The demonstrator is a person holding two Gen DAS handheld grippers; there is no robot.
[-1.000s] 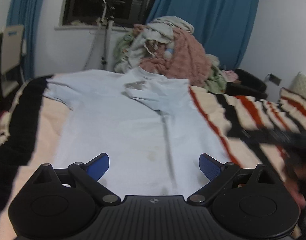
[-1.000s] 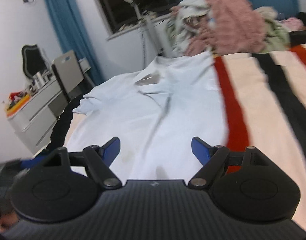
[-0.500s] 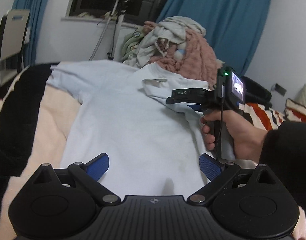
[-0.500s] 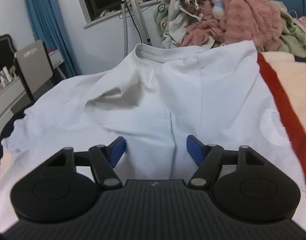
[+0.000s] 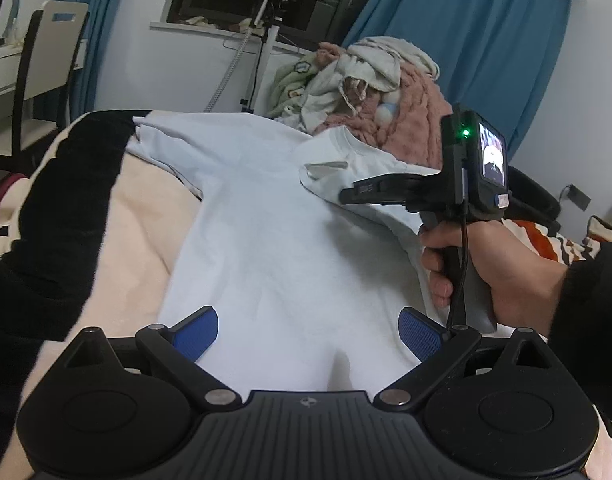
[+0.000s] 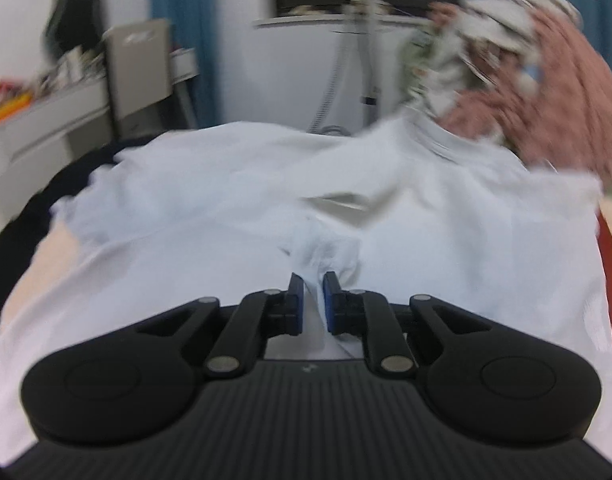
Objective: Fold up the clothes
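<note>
Left side first: black and cream blanket (image 5: pixel 66 216) covers the bed, chair (image 5: pixel 46 60) and desk beyond it, same as before. White t-shirt (image 5: pixel 266 240) lies spread flat on the blanket, collar toward the far end, near the heap of clothes (image 5: pixel 370 92) under the blue curtain (image 5: pixel 486 40). Left gripper (image 5: pixel 308 332) hovers low over the shirt's hem end, blue fingers wide apart, nothing between them; no change there from 0.5 s ago. Right of centre, the right sleeve is folded inward across the chest, and the right gripper (image 6: pixel 313 296) sits on it. Main change: half a second ago its fingers were apart over the cloth, now they are pinched together on a bunched ridge of the shirt, fabric puckering up just ahead of the pads. The right wrist view is heavily motion-blurred, so that gripper is moving; 0.5 s ago it was sharp. In the left wrist view the right gripper reads as a black handle with a small lit screen and green light, gripped by the person's right hand (image 5: pixel 498 264), black sleeve (image 5: pixel 594 320) at far right. It sits roughly where it did, a little further over the folded sleeve. Red-striped blanket edge shows far right.
</note>
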